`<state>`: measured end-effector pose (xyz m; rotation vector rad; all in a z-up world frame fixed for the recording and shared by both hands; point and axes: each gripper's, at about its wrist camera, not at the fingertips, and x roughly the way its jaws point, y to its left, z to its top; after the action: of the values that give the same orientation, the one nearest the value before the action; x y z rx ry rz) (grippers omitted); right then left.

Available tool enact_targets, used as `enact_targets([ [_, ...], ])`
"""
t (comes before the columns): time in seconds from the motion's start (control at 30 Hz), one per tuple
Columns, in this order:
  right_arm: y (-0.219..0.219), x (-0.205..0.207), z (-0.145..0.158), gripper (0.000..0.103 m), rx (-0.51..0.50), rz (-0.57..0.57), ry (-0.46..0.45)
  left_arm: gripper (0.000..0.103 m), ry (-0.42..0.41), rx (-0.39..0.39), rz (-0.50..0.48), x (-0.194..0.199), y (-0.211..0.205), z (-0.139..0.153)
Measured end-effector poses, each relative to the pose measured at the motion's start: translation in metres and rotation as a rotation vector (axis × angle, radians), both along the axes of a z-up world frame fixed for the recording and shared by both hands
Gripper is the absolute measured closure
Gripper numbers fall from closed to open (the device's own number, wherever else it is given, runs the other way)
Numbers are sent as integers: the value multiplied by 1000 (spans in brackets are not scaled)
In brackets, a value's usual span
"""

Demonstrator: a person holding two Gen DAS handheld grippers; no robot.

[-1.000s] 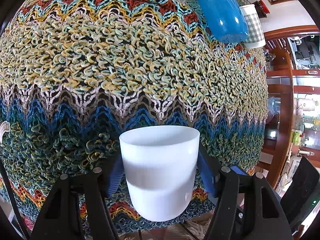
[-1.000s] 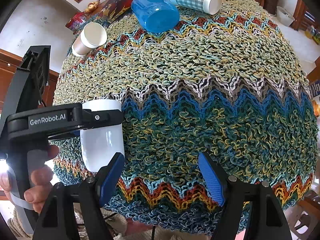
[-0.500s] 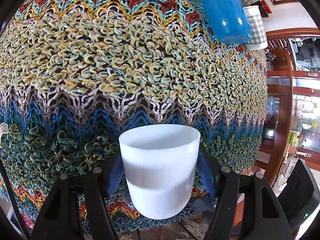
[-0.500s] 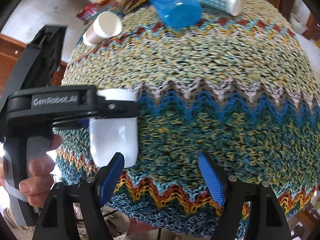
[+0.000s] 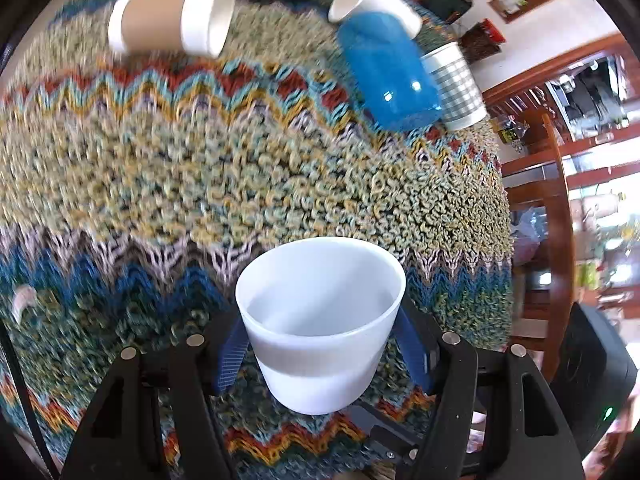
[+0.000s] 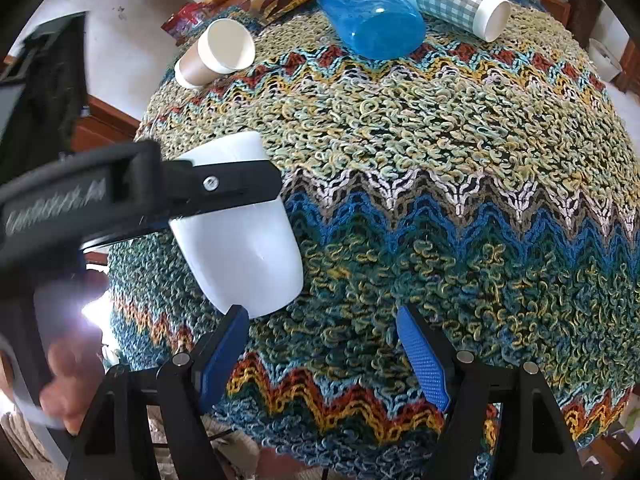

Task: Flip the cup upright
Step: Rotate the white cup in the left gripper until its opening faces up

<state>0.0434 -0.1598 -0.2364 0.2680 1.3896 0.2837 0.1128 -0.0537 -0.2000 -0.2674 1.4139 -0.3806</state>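
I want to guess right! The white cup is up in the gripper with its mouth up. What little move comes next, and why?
Probably lower the white cup straight onto the knitted cloth. The left gripper clamps it mouth-up, apparently above the cloth, so only setting it down remains.

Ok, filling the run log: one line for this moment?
left hand-held gripper: shut on white cup, mouth up | right hand-held gripper: open, nothing held | knit cloth: other cups lying down
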Motion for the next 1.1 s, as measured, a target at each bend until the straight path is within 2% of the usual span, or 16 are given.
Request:
enact_targets([
  [0.13, 5, 6, -7, 26, -14, -2, -8, 34, -117, 46, -41, -10, -9, 10],
  [0.27, 10, 7, -13, 26, -38, 8, -14, 34, -186, 65, -77, -21, -11, 12],
  [0.6, 8, 2, -13, 26, -90, 24, -63, 34, -293, 62, -137, -42, -13, 14],
  [0.83, 5, -7, -8, 26, -140, 28, -91, 34, -412, 113, -222, -66, -23, 16],
  [0.93, 5, -14, -5, 26, -179, 43, -105, 34, -437, 129, -240, -72, -26, 15],
  [1.1, 6, -24, -1, 26, -182, 41, -119, 34, -457, 143, -247, -78, -27, 16],
])
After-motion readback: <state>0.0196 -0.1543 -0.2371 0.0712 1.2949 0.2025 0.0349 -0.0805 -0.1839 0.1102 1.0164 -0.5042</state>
